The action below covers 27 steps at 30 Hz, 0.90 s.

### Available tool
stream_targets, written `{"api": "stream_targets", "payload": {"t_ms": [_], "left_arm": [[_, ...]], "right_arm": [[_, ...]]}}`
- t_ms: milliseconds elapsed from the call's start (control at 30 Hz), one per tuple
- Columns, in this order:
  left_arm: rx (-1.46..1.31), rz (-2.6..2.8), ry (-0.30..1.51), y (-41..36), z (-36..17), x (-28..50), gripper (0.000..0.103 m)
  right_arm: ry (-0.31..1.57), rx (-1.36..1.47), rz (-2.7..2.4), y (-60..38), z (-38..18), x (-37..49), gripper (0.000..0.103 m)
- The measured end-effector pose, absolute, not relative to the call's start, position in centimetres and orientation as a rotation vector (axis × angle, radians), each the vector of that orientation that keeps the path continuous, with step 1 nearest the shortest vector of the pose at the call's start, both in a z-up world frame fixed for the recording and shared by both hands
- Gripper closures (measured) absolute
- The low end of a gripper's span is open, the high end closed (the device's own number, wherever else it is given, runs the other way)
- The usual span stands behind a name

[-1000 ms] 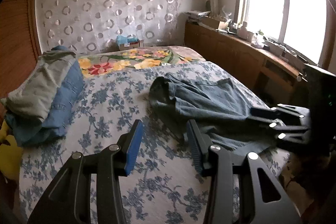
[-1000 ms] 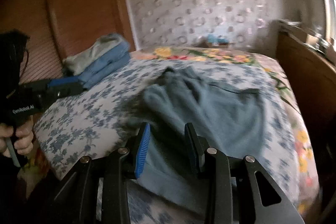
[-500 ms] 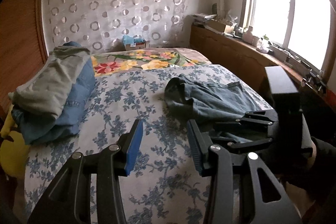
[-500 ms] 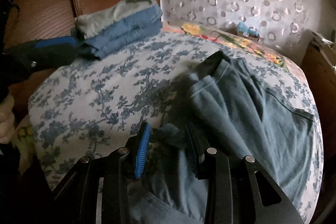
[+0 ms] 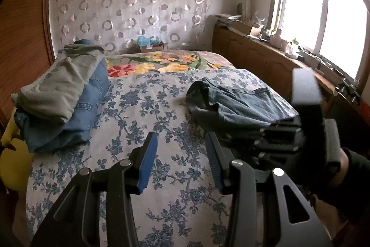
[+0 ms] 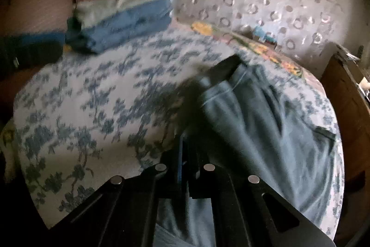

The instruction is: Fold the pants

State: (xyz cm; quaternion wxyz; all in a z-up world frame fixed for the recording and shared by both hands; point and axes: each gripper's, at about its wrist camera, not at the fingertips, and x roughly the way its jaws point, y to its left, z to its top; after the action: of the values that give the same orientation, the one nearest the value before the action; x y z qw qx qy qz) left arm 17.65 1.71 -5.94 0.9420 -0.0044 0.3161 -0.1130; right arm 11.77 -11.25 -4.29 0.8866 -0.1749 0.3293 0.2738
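Right gripper [image 6: 187, 149] jaws now clamped on the pants [image 6: 266, 131] — left gripper [image 5: 180, 159] part open, empty.

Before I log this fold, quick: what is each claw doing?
Left claw: open, empty, over the bedspread.
Right claw: shut on the jeans edge.

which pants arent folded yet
The grey-blue jeans lying crumpled on the bed's window side; the olive pair and blue denim pair sit folded in a stack.
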Motion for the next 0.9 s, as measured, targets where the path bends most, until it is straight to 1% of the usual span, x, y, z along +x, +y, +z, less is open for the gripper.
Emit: {"api": "stream_targets", "payload": {"t_ms": [300, 567, 900], "left_arm": [[0.010, -0.275, 0.671, -1.2, -6.8, 18.6, 0.059], [0.025, -0.310, 0.684, -4.1, -6.9, 19.7, 0.059], [0.043, -0.330, 0.706, -6.1, -7.4, 20.9, 0.059]], "right_arm": [[0.566, -0.179, 0.483, -18.1, 0.0, 12.3, 0.101], [0.577, -0.133, 0.407, -23.6, 0.4, 15.8, 0.101], [0.616, -0.181, 0.323, -25.7, 0.1, 21.4, 0.101]]}}
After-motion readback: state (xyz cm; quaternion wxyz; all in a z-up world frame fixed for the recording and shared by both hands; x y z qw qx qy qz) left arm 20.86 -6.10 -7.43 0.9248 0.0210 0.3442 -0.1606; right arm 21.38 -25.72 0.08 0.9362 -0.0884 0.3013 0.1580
